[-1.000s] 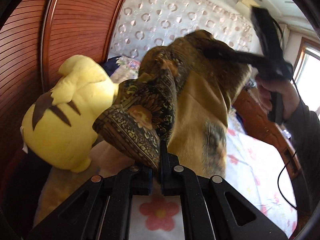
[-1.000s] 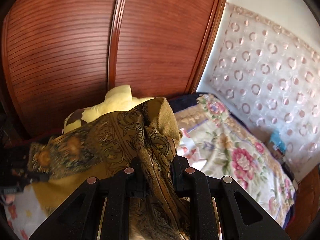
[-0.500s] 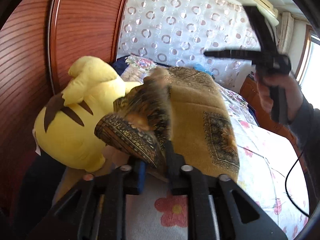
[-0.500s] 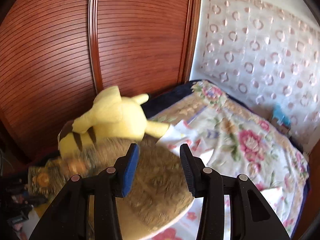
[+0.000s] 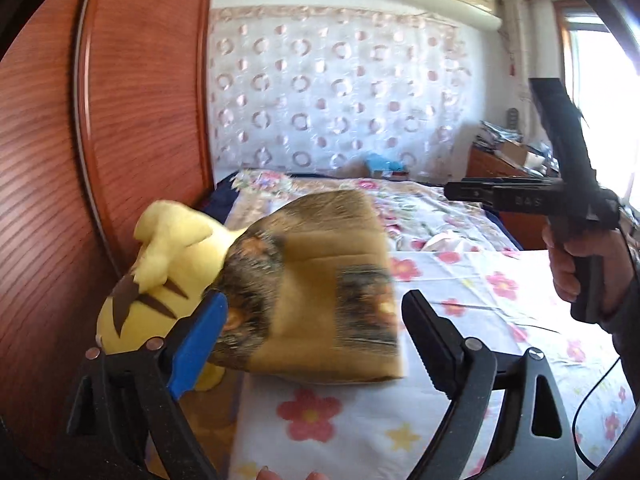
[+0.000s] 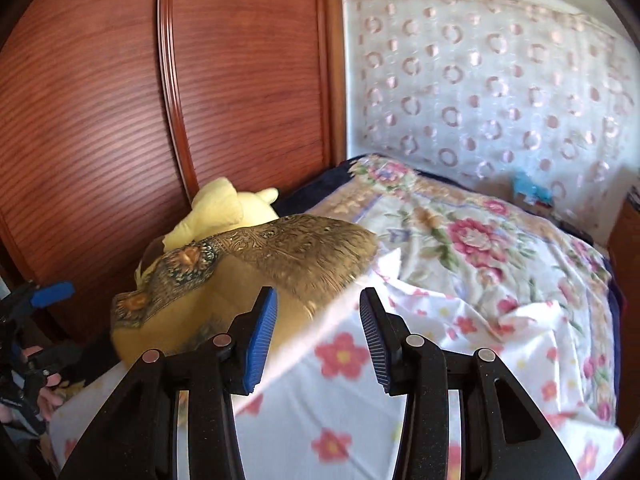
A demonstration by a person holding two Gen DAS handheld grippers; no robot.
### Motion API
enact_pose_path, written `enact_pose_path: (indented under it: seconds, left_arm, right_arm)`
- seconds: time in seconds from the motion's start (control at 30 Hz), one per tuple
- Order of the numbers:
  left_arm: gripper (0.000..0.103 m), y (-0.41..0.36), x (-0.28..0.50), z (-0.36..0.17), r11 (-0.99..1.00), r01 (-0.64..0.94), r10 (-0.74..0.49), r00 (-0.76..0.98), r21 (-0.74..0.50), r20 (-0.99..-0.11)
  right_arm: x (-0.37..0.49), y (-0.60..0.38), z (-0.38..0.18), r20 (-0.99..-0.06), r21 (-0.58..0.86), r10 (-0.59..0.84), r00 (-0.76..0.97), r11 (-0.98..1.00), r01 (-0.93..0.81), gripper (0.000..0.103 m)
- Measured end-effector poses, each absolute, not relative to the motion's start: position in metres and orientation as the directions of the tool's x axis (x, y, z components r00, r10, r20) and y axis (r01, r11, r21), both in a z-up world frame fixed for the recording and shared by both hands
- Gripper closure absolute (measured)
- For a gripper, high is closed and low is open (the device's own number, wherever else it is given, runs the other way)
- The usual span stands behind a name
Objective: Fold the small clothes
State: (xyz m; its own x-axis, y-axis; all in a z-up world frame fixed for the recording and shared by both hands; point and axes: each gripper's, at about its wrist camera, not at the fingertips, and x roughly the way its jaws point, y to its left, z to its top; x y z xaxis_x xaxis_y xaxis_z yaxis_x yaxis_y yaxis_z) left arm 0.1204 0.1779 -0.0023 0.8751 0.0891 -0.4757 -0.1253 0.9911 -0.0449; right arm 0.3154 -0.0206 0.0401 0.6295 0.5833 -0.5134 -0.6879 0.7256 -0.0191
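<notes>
A mustard-brown patterned garment (image 5: 320, 280) lies folded over on the flowered sheet, against a yellow plush toy (image 5: 160, 272); it is motion-blurred. My left gripper (image 5: 316, 340) hangs just in front of it. Its jaws are opening wide, the garment shows between the fingers, and neither pad presses on it. In the right wrist view the same garment (image 6: 260, 264) lies ahead and to the left of my right gripper (image 6: 317, 336), which is open with only sheet between its blue pads. A hand (image 5: 580, 264) holds the right gripper (image 5: 472, 194) above the bed at the right.
A wooden headboard (image 6: 100, 120) rises behind the plush toy (image 6: 224, 208). A crumpled floral quilt (image 6: 480, 240) covers the far half of the bed. The white flowered sheet (image 6: 360, 380) is nearest. A bedside cabinet (image 5: 492, 168) and a trailing cable (image 5: 592, 400) are at the right.
Both grippers held the garment up, then let go. It dropped onto the bed beside the plush toy. The left gripper rose and opened wide; the right swung away to the right.
</notes>
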Motion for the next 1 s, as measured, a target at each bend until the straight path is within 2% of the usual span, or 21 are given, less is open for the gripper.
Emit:
enact_pose_path:
  seconds: [0.17, 0.53, 0.8, 1.0]
  left_arm:
    - [0.012, 0.150, 0.111, 0.010, 0.997, -0.063, 0.033, 0.889, -0.051, -0.457]
    - [0.012, 0.094, 0.097, 0.023, 0.999, 0.019, -0.037, 0.898, -0.045, -0.438]
    - [0.012, 0.058, 0.083, 0.037, 0.997, 0.056, -0.075, 0.903, -0.059, -0.424]
    - [0.012, 0.042, 0.070, 0.046, 0.998, 0.045, -0.058, 0.911, -0.042, -0.409]
  right_arm:
    - [0.254, -0.061, 0.048, -0.464, -0.031, 0.581, 0.669, 0.744, -0.667, 0.057]
    - [0.144, -0.129, 0.036, -0.407, 0.008, 0.502, 0.763, 0.837, -0.547, 0.027]
    - [0.074, -0.157, 0.037, -0.335, 0.032, 0.361, 0.870, 0.928, -0.372, 0.027]
    - [0.026, -0.157, 0.034, -0.289, 0.040, 0.298, 0.910, 0.953, -0.300, 0.027]
